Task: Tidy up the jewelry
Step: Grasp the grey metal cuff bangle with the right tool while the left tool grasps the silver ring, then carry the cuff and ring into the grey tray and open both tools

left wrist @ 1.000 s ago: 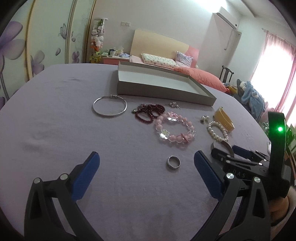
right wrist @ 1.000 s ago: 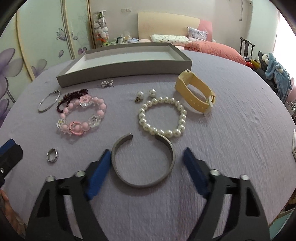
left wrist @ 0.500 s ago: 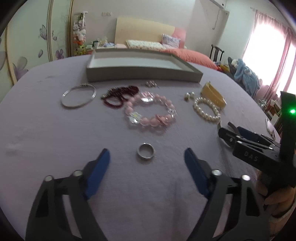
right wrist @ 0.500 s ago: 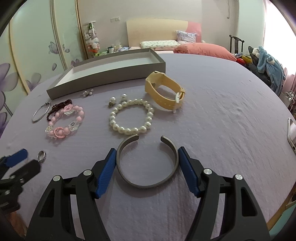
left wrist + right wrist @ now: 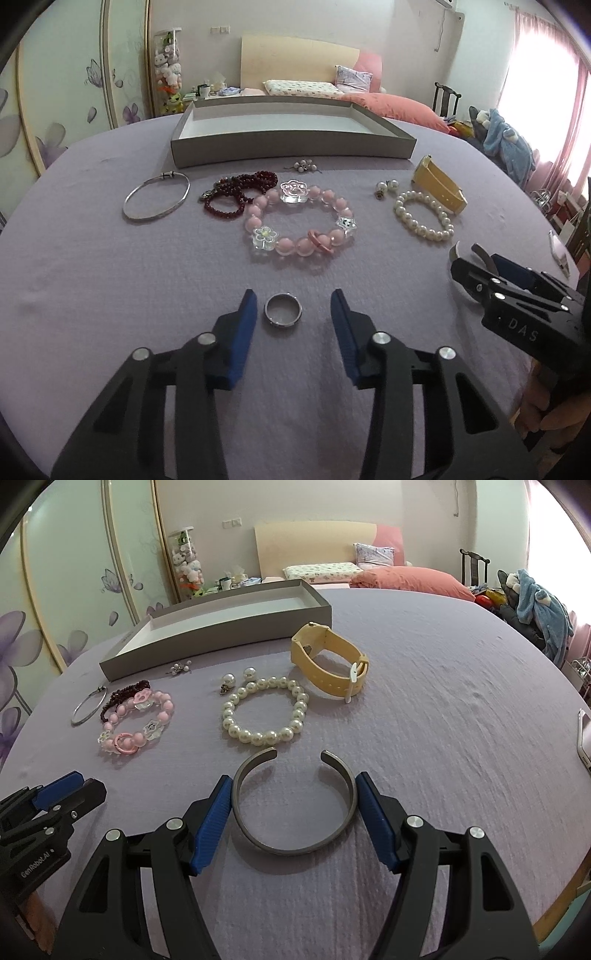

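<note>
A small silver ring (image 5: pixel 282 324) lies flat on the lilac cloth between the blue pads of my left gripper (image 5: pixel 292 297). Its jaws are closing, with gaps left on both sides of the ring. A grey open cuff bangle (image 5: pixel 295 851) lies between the pads of my right gripper (image 5: pixel 293 777), which stand close against its two sides without squeezing it. The right gripper (image 5: pixel 476 273) also shows at the right of the left wrist view. The grey tray (image 5: pixel 288 147) stands empty at the far side.
Between the grippers and the tray lie a pink bead bracelet (image 5: pixel 255 221), a pearl bracelet (image 5: pixel 258 738), a yellow watch (image 5: pixel 328 675), a thin silver bangle (image 5: pixel 155 218), dark red beads (image 5: pixel 236 188) and pearl earrings (image 5: pixel 386 186). A phone (image 5: pixel 583 738) lies by the right table edge.
My left gripper has moved in over the ring and its jaws have narrowed around it. The right gripper has slid forward so that the cuff now sits between its pads.
</note>
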